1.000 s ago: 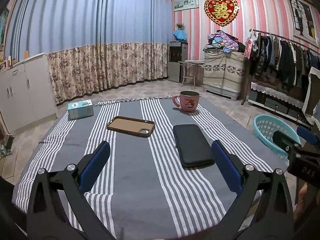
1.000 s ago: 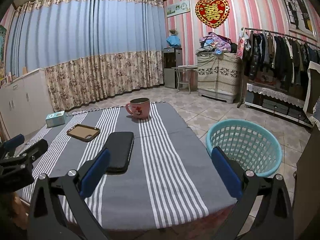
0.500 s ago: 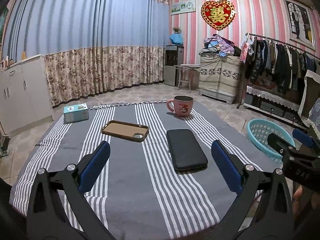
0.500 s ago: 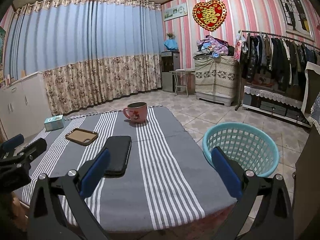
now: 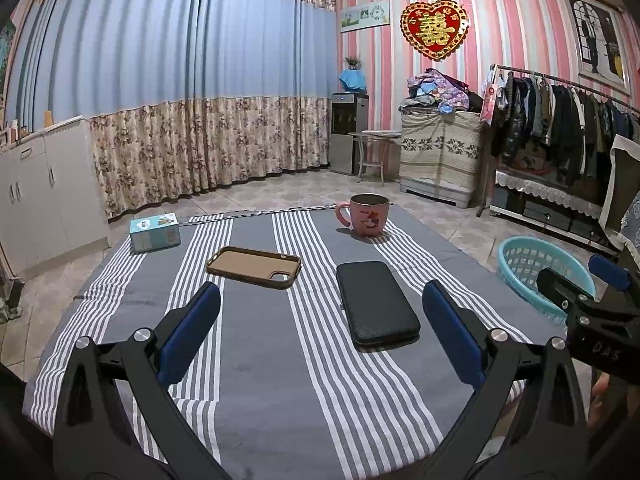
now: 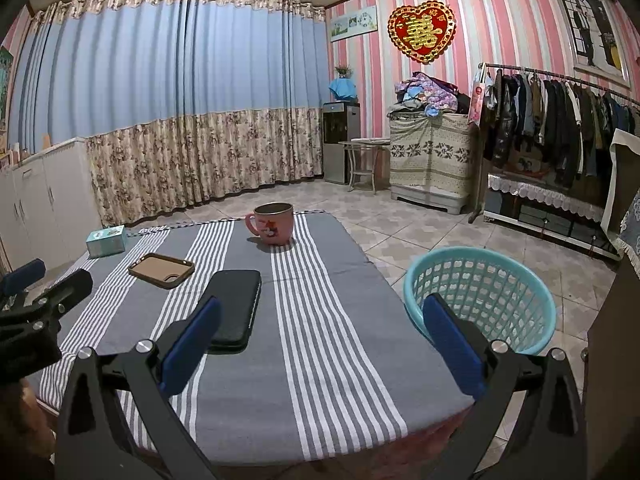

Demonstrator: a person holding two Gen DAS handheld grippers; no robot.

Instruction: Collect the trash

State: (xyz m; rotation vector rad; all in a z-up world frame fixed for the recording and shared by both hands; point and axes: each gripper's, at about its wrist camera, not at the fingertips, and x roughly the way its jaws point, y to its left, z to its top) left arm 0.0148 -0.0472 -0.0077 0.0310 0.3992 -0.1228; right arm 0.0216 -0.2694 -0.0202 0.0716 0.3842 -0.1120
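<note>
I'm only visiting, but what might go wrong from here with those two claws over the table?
Nothing here looks like obvious trash, so the open left gripper or right gripper might grab the black phone or brown phone case. The pink mug could be knocked. The turquoise plastic basket sits off the table, so drops may miss.

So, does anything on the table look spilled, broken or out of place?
Nothing stands out. The pink mug stands upright, and the black case, the brown phone case and the small box lie flat on the striped cloth, with no spill visible.
</note>
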